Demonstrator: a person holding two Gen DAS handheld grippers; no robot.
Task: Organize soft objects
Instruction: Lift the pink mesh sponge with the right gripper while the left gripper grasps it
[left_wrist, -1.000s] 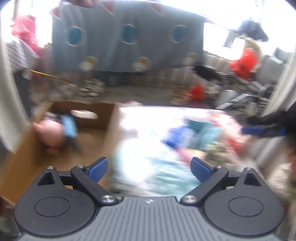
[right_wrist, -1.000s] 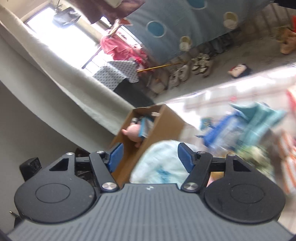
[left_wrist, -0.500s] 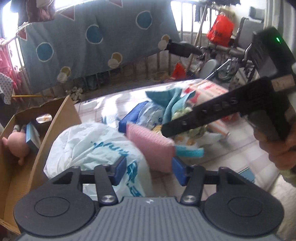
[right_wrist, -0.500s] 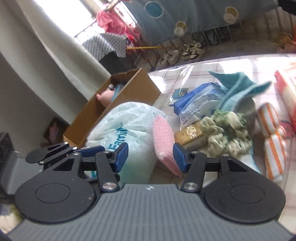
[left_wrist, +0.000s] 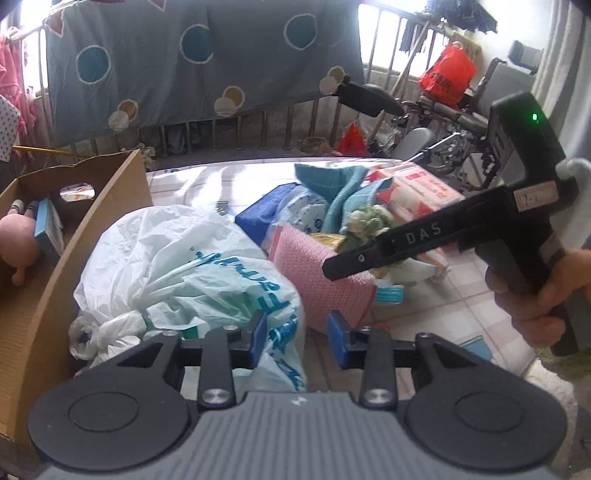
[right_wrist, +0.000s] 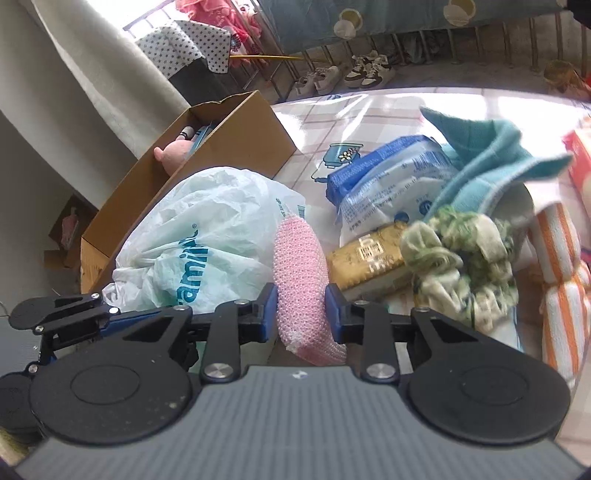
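Both tongs closing: right (right_wrist: 300, 308) squeezing pink sponge (right_wrist: 300, 266), left (left_wrist: 296, 339) around plastic bag (left_wrist: 192, 266).

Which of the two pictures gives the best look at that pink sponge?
The right wrist view: the pink sponge stands on edge, centred and unblocked, between the closing blue fingers. In the left wrist view the sponge shows its broad side, but the other gripper's black arm crosses its top.
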